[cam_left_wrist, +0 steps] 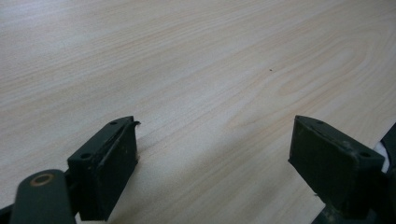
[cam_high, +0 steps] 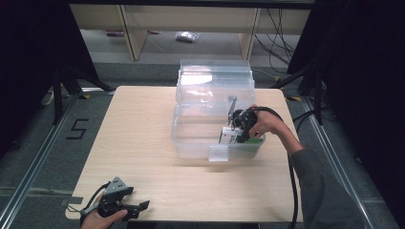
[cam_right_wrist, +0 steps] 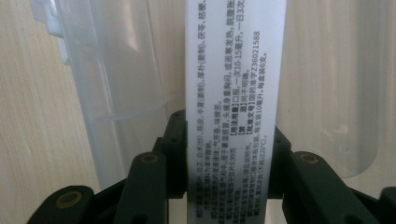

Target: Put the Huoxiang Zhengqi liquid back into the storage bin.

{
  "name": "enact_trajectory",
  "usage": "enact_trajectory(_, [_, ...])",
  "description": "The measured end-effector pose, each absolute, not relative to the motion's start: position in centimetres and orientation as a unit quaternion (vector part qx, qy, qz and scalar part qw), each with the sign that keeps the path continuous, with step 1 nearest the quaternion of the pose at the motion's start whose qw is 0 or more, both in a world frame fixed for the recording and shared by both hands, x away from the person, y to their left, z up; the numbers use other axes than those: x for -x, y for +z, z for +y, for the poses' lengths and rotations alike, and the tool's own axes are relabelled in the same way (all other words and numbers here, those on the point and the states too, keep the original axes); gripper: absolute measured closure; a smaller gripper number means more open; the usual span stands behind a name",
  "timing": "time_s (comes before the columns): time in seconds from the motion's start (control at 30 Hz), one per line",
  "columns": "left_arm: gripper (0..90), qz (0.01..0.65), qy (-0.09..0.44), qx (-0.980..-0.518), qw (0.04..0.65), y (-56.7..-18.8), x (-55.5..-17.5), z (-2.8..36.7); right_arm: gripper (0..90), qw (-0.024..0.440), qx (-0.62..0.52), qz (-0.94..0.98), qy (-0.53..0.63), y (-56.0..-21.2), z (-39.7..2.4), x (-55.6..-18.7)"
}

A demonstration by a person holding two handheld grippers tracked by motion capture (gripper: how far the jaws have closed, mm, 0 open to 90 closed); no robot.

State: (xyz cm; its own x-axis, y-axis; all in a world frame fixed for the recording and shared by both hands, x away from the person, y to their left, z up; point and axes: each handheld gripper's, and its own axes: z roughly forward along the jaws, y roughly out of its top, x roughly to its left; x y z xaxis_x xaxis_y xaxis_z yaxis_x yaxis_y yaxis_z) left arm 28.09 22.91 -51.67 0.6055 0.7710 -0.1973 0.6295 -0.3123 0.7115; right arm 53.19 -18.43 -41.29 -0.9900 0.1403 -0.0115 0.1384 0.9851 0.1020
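In the high view, a clear plastic bin (cam_high: 191,129) is standing on the wooden table (cam_high: 133,143) with its lid (cam_high: 215,78) hanging open behind it; the right gripper (cam_high: 237,128) is reaching into the bin's right end and is holding a white and green box (cam_high: 229,136) inside it; the left gripper (cam_high: 138,208) is lying low at the near left corner of the table, in the person's hand.

In the left gripper view, its two black jaws are standing wide apart over bare wood; nothing is lying between them.

In the right gripper view, the jaws are pressing on both sides of the white box (cam_right_wrist: 233,93) with small printed text; the clear wall of the bin (cam_right_wrist: 121,84) is showing behind it.
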Motion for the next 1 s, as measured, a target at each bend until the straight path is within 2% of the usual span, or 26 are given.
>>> enact_trajectory(0.33, [14.8, 0.435, 0.089, -0.805, 0.393, -51.7, -28.1, 22.9, 62.2, 0.016, -0.063, 0.997, 0.051, -41.3, -18.3, -53.4])
enact_trajectory(0.6, [14.8, 0.435, 0.089, -0.806, 0.391, -51.6, -28.1, 22.9, 61.7, 0.012, -0.092, 0.992, 0.082, -39.9, -18.8, -52.9])
enact_trajectory(1.0, [14.8, 0.435, 0.093, -0.804, 0.395, -51.7, -28.0, 22.9, 59.5, 0.034, -0.114, 0.983, 0.137, -37.1, -19.4, -52.5])
